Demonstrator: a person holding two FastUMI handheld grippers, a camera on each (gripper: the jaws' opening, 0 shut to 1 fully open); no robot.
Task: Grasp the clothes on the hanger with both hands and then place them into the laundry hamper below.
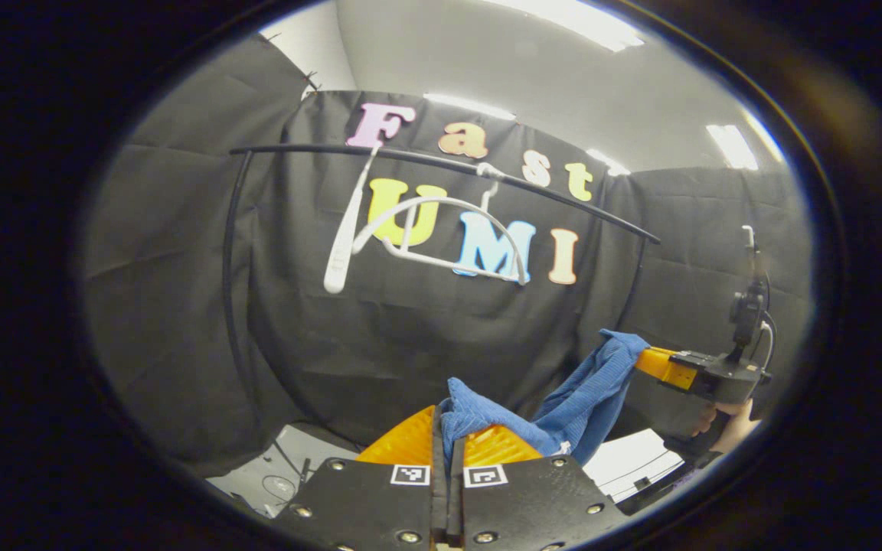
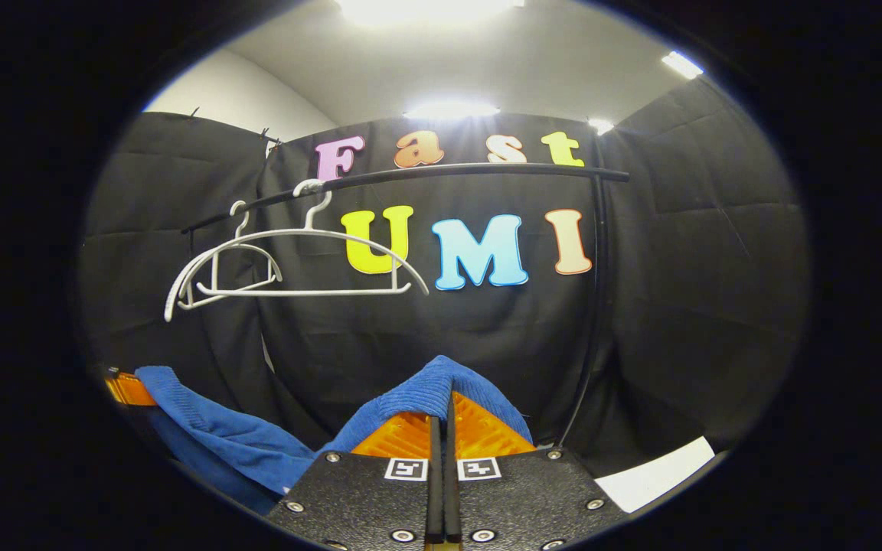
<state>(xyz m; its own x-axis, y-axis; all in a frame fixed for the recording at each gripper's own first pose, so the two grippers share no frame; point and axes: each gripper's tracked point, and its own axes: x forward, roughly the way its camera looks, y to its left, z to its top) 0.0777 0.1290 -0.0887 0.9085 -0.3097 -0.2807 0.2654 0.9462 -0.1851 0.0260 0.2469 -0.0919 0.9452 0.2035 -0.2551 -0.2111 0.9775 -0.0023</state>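
A blue knitted garment (image 1: 571,405) hangs stretched between both grippers, below the rail. My left gripper (image 1: 449,428) is shut on one end of it, the cloth bunched over its fingers. The right gripper (image 1: 651,360) shows at the right of the left gripper view, held by a hand (image 1: 728,428), clamping the other end. In the right gripper view my right gripper (image 2: 445,409) is shut on the blue garment (image 2: 234,440), which sags left toward the left gripper (image 2: 123,389). Two bare white hangers (image 2: 295,264) hang on the black rail (image 2: 441,174).
The black clothes rail (image 1: 441,162) with its uprights (image 1: 228,268) stands before the black cloth wall. White hangers (image 1: 441,237) dangle from it. Pale floor (image 1: 632,459) shows at the lower right and lower left (image 1: 288,459). A white patch of floor (image 2: 655,471) lies at lower right.
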